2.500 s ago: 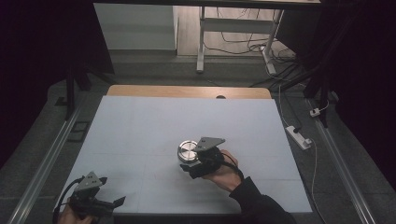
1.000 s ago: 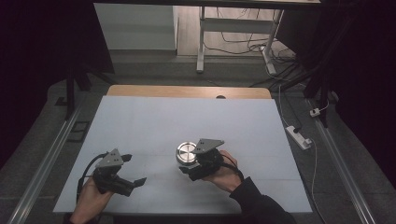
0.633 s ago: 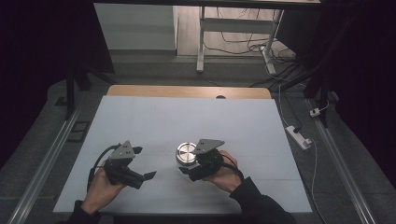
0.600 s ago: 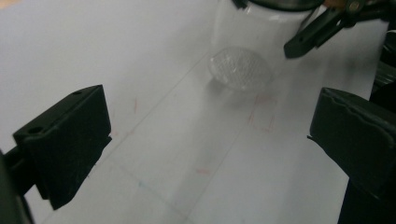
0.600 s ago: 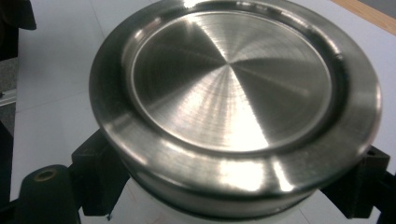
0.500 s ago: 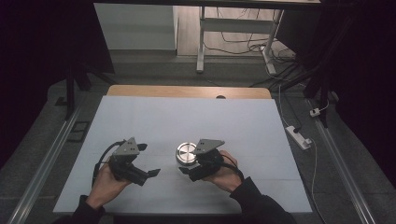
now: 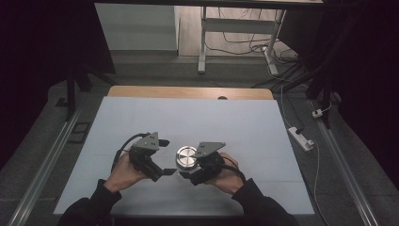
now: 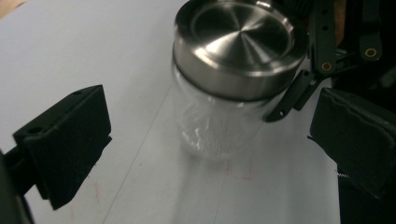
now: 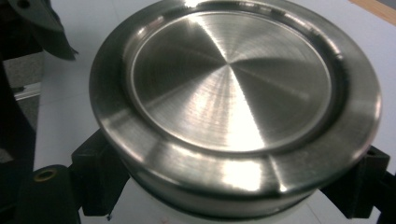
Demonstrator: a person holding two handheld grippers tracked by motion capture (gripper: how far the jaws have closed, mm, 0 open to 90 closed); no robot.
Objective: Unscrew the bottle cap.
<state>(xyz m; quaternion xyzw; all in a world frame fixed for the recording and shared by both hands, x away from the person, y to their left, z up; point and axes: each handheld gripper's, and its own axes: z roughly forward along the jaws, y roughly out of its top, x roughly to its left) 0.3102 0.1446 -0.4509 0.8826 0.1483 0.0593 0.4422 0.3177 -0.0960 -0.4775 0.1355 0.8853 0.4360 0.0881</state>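
Near the table's [image 7: 141, 113] front edge, the right gripper [image 7: 190, 175] clamps a steel-lidded glass jar [image 7: 187, 157] as the left gripper [image 7: 165, 172], jaws spread and empty, has swung in from the left, apparently to take the lid.

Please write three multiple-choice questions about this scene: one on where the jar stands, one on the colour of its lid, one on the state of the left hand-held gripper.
1. Where is the jar?
A. between the two grippers
B. on the floor
C. at the far table edge

2. What colour is the lid?
A. red
B. silver
C. green

3. How is the left hand-held gripper?
A. shut on the jar
B. lying on the table
C. open near the jar

Answers: 1 A, the high view shows it between both hands. 2 B, brushed metal. 3 C, its jaws stand wide apart with the jar ahead of them.
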